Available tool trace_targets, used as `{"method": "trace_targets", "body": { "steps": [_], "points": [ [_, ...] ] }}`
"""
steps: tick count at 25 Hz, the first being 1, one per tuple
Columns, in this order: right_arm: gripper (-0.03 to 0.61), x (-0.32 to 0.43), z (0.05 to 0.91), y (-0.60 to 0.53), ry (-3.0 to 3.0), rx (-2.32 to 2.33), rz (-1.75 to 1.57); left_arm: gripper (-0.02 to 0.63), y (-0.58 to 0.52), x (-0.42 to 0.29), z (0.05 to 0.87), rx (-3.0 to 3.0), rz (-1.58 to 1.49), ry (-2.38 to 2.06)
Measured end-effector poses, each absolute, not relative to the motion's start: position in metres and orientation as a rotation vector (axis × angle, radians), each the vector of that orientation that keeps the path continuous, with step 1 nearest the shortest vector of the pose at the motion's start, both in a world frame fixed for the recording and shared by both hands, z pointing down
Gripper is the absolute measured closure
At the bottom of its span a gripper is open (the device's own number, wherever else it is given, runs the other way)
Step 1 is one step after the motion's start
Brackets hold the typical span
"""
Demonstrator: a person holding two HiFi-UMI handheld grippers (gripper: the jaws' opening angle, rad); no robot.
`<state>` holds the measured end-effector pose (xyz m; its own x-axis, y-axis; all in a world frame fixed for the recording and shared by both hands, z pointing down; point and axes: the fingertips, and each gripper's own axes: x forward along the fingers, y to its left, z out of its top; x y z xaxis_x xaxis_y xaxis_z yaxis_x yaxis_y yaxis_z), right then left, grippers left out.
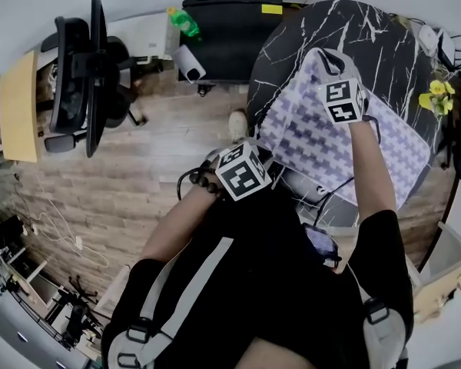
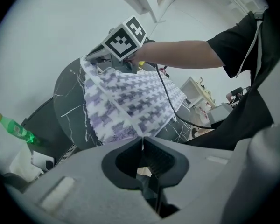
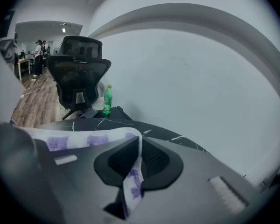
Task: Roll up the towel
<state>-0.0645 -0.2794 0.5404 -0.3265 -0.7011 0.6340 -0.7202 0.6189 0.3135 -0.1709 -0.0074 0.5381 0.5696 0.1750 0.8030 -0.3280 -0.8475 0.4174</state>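
- Towel (image 1: 334, 148), purple-and-white, is held spread between the two tongs, partly raised above the black marble table (image 1: 369, 29) and partly draped on it.
- Left tongs (image 2: 142, 143) are clenched on a thin edge at the near corner; the cloth runs away from the jaws toward the other tongs.
- Right tongs (image 3: 139, 143) are clamped on the far edge, with a strip of cloth pinched through between the jaws.
- The step in hand is judged to be laying the towel flat before rolling; no roll is formed yet.
- Both grips should be kept firm and the edge between the tongs taut, so that no crease is set down.
- The cloth is best lowered evenly, both tongs at one height, and placed wholly on the tabletop, since part seems to hang past the rim on the near side of the tongs.
- The black cable (image 2: 171, 101) crossing the cloth ahead of the left tongs should be kept clear of the roll.
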Motion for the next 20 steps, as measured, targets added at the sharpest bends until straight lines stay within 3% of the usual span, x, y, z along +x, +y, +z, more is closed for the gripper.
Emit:
{"method": "trace_targets", "body": {
  "steps": [10,12,20],
  "points": [
    [0.545,-0.001,0.541,-0.247,-2.067,1.121,-0.04,0.604,0.032,-0.097,0.544,2.273,1.191,-0.09],
    [0.51,0.01,0.545,-0.244,-2.053,1.126,-0.018,0.603,0.038,-0.087,0.545,2.28,1.173,-0.094],
    [0.499,0.026,0.54,-0.231,-2.03,1.173,0.057,0.592,0.032,-0.107,0.551,2.249,1.194,-0.273]
  ]
}}
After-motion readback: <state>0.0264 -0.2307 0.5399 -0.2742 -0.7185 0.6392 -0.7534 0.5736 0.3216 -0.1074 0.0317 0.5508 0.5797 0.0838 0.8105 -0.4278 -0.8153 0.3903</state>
